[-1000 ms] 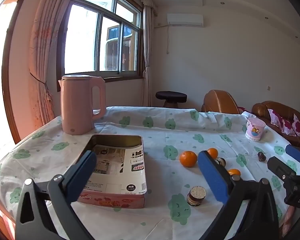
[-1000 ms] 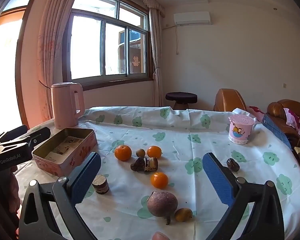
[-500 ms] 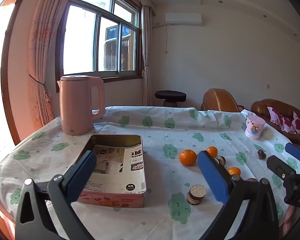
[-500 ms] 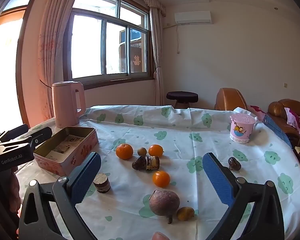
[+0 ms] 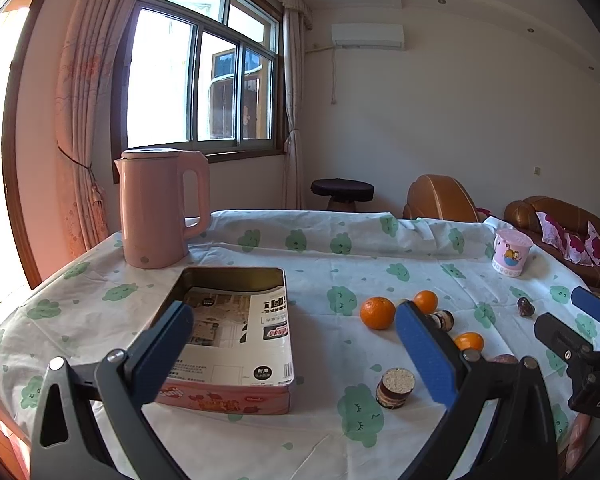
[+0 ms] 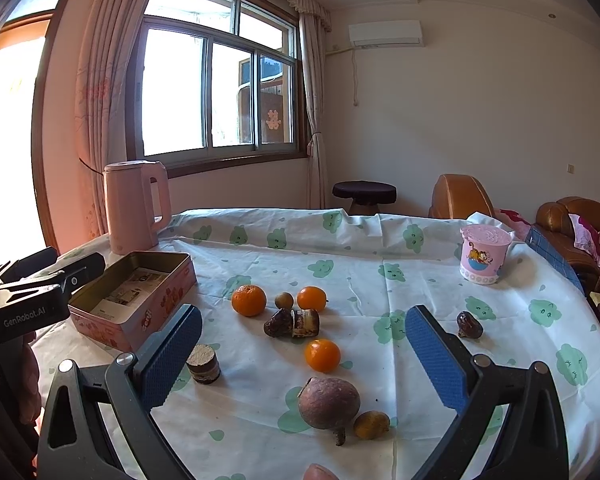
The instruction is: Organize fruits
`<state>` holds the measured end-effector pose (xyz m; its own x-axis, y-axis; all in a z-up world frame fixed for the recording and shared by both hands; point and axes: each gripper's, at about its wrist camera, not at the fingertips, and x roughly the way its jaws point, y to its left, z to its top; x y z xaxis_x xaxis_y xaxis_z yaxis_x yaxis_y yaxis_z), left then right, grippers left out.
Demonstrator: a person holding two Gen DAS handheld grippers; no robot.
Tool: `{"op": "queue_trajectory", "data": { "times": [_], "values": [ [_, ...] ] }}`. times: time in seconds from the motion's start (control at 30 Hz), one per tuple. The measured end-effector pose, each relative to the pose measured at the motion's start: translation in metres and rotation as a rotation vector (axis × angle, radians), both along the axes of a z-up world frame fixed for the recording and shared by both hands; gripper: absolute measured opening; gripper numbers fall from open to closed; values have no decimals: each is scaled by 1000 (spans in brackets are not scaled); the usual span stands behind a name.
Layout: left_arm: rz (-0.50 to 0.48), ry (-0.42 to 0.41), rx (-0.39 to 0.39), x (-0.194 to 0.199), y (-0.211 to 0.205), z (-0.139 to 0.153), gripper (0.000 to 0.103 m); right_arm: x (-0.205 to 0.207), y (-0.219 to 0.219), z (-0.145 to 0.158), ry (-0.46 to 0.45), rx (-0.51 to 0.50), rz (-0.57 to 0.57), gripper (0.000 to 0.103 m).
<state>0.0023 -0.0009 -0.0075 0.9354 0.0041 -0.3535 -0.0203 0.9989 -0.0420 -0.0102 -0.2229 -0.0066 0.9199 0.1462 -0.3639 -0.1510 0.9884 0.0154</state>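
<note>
Three oranges lie mid-table: a large one (image 6: 249, 300), a smaller one behind (image 6: 311, 298) and one nearer (image 6: 322, 355). A purple root vegetable (image 6: 329, 403), a small yellow-brown fruit (image 6: 371, 425), dark dates (image 6: 278, 323) (image 6: 469, 325) and a small brown round fruit (image 6: 284, 300) lie around them. An open pink tin (image 5: 236, 336) with printed paper inside sits at the left. My left gripper (image 5: 300, 350) is open above the tin's near right corner. My right gripper (image 6: 306, 358) is open and empty above the fruits.
A pink kettle (image 5: 160, 208) stands behind the tin. A pink cartoon cup (image 6: 485, 256) stands at the far right. A small capped cylinder (image 6: 204, 363) stands near the tin. The table wears a white cloth (image 6: 360, 248) with green clouds. Sofas and a stool lie beyond.
Both views have shifted very slightly; the right gripper has eased a little forward and up over the fruits. Nothing on the table has moved.
</note>
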Motion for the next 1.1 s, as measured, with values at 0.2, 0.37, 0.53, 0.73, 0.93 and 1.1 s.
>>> {"op": "queue_trajectory", "data": {
  "times": [0.2,0.37,0.53,0.73,0.93,1.1],
  "values": [
    [-2,1,2,0,0,-1,103,0,0,0,1,2,0,102],
    [-2,2,2,0,0,-1,103,0,0,-1,1,2,1,102],
    [-2,2,3,0,0,-1,103,1,0,-1,5,2,0,102],
    [-1,3,4,0,0,-2,103,1,0,-2,6,1,2,102],
    [-3,5,3,0,0,-2,103,1,2,-4,9,1,3,102],
    [-3,5,3,0,0,-3,103,1,2,-6,14,3,4,102]
  ]
}}
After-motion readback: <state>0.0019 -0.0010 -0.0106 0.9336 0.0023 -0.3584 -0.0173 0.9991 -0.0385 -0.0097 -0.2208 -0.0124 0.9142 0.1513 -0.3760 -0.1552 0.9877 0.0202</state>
